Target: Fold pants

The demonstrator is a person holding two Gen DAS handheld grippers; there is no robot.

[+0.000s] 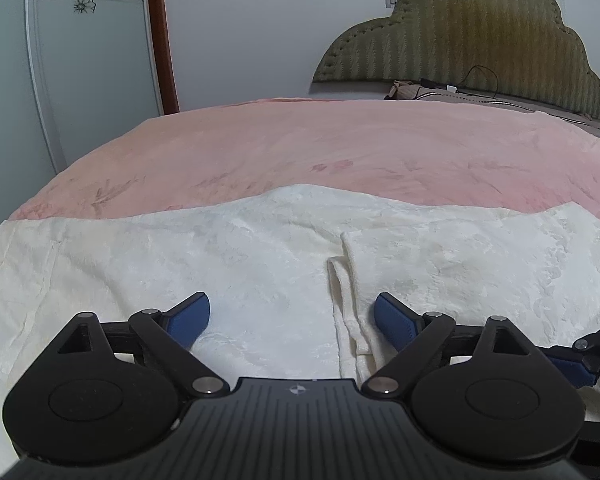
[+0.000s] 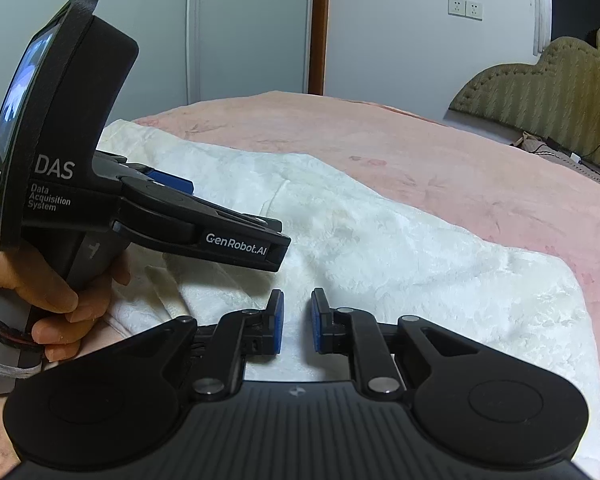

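The white textured pants lie flat across the near part of the bed. A folded edge runs toward me between the fingers of my left gripper. That gripper is open wide, low over the cloth, with nothing pressed between its blue pads. In the right wrist view the pants stretch away to the upper left, and a hand holds the left gripper above them. My right gripper is shut to a narrow slit over the cloth, with no fabric seen between its pads.
A pink blanket covers the bed beyond the pants. An olive padded headboard stands at the far right, with a cable and charger at its foot. A wardrobe with flower stickers is at the left.
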